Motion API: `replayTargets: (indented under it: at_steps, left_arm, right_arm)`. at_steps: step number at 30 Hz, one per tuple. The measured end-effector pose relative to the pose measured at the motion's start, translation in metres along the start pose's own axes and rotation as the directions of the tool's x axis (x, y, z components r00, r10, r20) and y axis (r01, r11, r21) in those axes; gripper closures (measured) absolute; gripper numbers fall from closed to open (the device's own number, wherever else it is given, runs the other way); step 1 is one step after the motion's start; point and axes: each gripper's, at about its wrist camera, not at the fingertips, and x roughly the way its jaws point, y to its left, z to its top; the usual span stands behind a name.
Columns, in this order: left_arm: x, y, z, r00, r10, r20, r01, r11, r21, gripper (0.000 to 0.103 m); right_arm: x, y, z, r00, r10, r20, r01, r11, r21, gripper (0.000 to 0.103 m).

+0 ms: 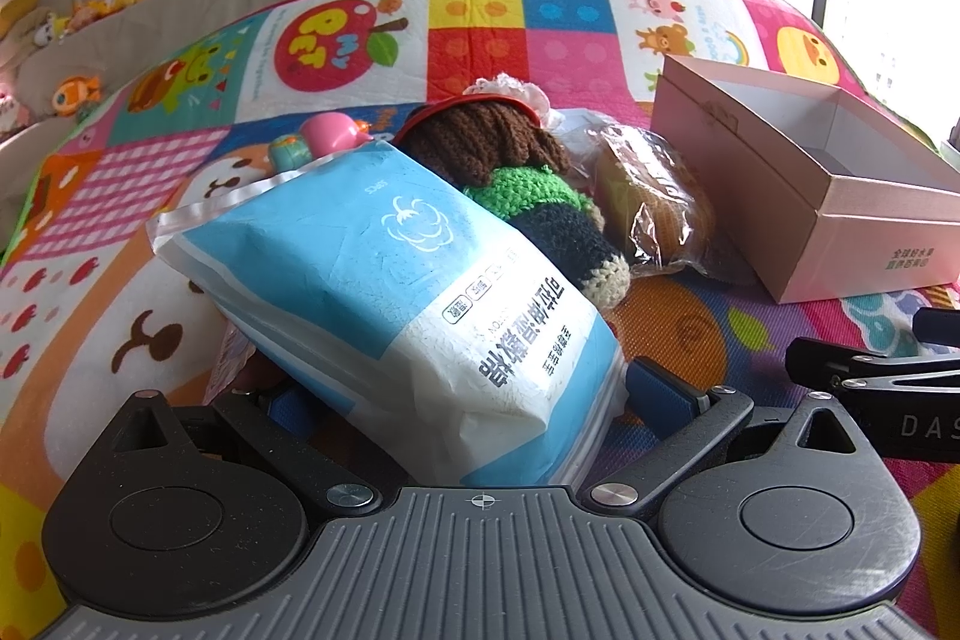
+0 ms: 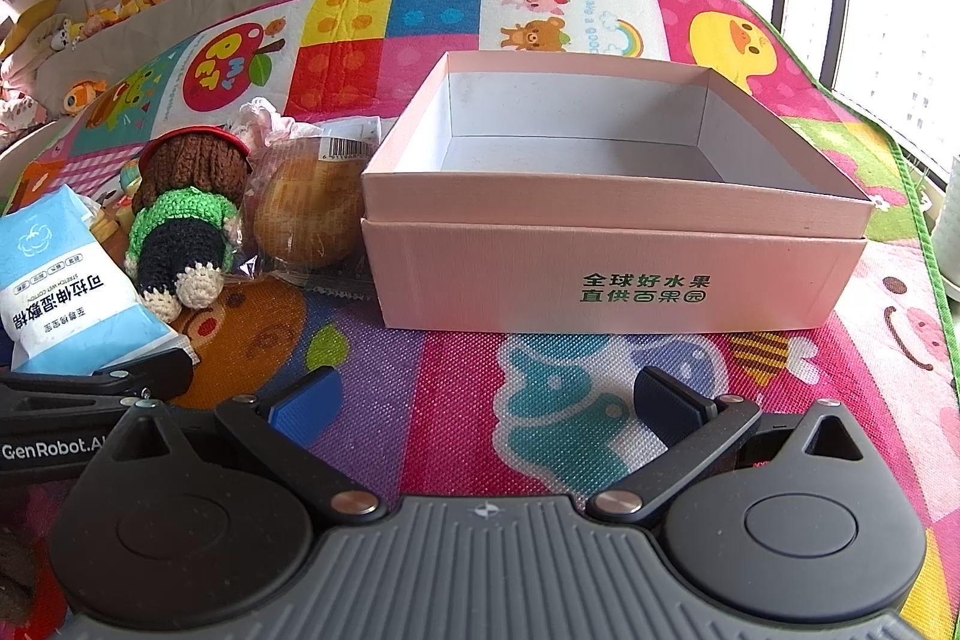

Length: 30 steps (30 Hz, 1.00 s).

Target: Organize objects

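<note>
My left gripper (image 1: 468, 400) straddles the blue-and-white pack (image 1: 390, 292), not visibly clamped, bound next for the pink box (image 2: 612, 274); my right gripper (image 2: 486, 394) gapes empty.

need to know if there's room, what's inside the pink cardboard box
Nothing shows inside the open pink cardboard box: only bare white walls and floor. The near wall hides the front strip of the floor. The blue and white cotton pack is outside it, between the left gripper's fingers.
</note>
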Motion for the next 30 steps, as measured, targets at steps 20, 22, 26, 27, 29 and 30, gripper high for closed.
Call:
replayTargets:
  at_steps: [20,22,26,27,29,30]
  left_arm:
    - [-0.069,0.047,-0.017,0.982,-0.182,0.056,0.190,0.944,-0.268,0.001]
    - [-0.069,0.048,-0.006,0.974,-0.193,0.118,0.221,0.925,-0.311,0.001]
    - [-0.036,0.032,0.018,0.984,-0.150,0.092,0.171,0.940,-0.295,0.001]
    - [-0.025,0.031,0.021,0.989,-0.129,0.068,0.144,0.939,-0.313,0.002]
    - [-0.009,0.029,0.022,0.996,-0.087,0.033,0.094,0.935,-0.342,0.029]
    - [-0.005,0.030,0.021,0.997,-0.071,0.025,0.075,0.938,-0.337,0.032]
  right_arm:
    - [-0.032,-0.011,-0.020,0.990,0.112,-0.087,-0.121,0.986,-0.113,0.000]
    - [-0.031,-0.011,-0.020,0.990,0.112,-0.086,-0.121,0.986,-0.111,0.000]
    - [-0.031,-0.010,-0.021,0.990,0.110,-0.084,-0.119,0.986,-0.113,0.000]
    - [-0.032,-0.010,-0.021,0.990,0.110,-0.084,-0.119,0.986,-0.113,0.000]
    - [-0.032,-0.010,-0.021,0.990,0.110,-0.087,-0.120,0.986,-0.113,0.000]
    - [-0.032,-0.010,-0.021,0.990,0.109,-0.089,-0.119,0.986,-0.115,0.000]
